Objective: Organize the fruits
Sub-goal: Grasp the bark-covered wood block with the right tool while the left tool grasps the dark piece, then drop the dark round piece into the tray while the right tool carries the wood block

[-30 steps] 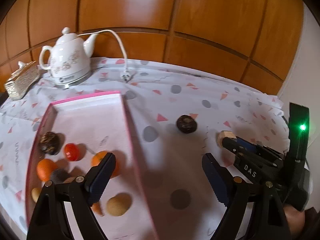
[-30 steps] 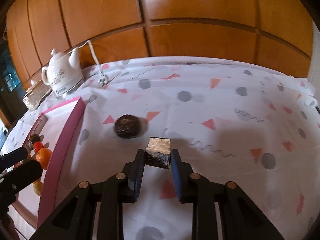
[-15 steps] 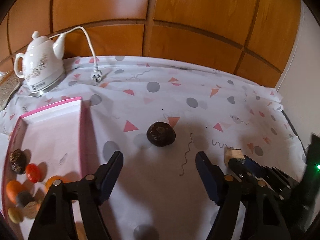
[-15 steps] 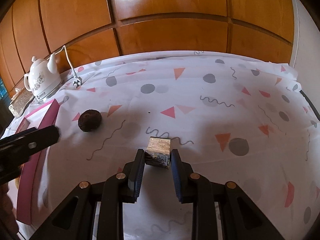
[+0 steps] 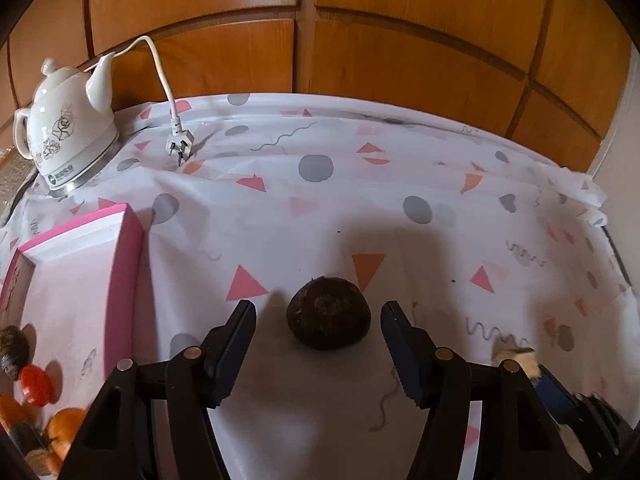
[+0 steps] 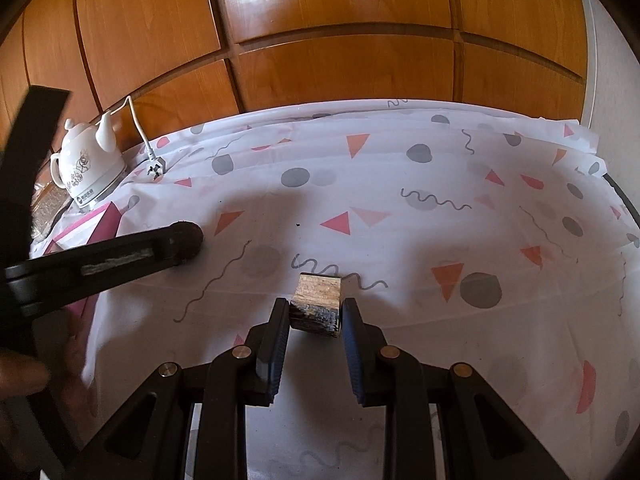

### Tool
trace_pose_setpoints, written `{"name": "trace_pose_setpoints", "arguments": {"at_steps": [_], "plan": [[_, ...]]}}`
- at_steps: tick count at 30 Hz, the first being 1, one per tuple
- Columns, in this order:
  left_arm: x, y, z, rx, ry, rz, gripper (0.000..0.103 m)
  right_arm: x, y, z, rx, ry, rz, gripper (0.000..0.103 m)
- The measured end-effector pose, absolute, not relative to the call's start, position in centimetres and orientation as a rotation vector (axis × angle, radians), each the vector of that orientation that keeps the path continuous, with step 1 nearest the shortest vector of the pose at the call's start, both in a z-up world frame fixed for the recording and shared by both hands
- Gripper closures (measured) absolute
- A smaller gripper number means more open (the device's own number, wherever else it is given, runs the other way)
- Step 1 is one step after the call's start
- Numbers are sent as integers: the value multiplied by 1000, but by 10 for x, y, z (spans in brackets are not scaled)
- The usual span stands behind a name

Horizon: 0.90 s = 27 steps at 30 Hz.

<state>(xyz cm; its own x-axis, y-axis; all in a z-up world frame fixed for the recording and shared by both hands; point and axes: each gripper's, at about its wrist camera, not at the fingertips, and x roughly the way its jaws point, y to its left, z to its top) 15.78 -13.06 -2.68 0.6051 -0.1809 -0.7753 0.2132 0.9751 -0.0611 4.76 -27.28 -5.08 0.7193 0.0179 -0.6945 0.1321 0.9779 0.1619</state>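
At the far left of your left wrist view, the pink tray (image 5: pixel 120 264) holds several fruits against its near end: a red one (image 5: pixel 35 385), oranges (image 5: pixel 64 426) and a dark one (image 5: pixel 12 350) at the frame edge. Behind the tray stands the white kettle (image 5: pixel 68 128), its plug (image 5: pixel 180 148) lying loose on the patterned cloth (image 5: pixel 440 184). Your left gripper (image 5: pixel 318 330) has its jaws wide apart, one on each side of the dark round fruit (image 5: pixel 328 324), neither jaw touching it; the fruit rests on the cloth, right of the tray and apart from it. Further right, your right gripper (image 6: pixel 316 314) is clamped on the wooden block (image 6: pixel 318 298), a jaw pressed to each side. Whether the block touches the cloth cannot be told. Wood panelling (image 6: pixel 340 32) backs the table.
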Motion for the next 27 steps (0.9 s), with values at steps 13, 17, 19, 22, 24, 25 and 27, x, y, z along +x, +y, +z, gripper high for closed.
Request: {"name": "trace_pose_setpoints", "arguments": {"at_steps": [13,17,19,22,24,25,27], "plan": [[138,-128,-34,11,883,-241,57,49,-271,-52,193,765,-67,76],[106,-124,-32,24,859,-251,57,49,-271,-52,190,769,-66,76],[89,-124,-32,46,841,-259,57,49,-270,-52,188,769,-66,76],[74,-123,-38,64,841,-258,57,49,-269,-52,182,772,-68,76],[70,-124,-41,75,825,-257,57,49,-268,-52,176,775,-71,76],[72,-123,-42,61,831,-262,57,50,-267,-52,170,778,-73,76],[75,-121,-45,47,839,-269,56,50,-267,-52,169,783,-72,76]]}}
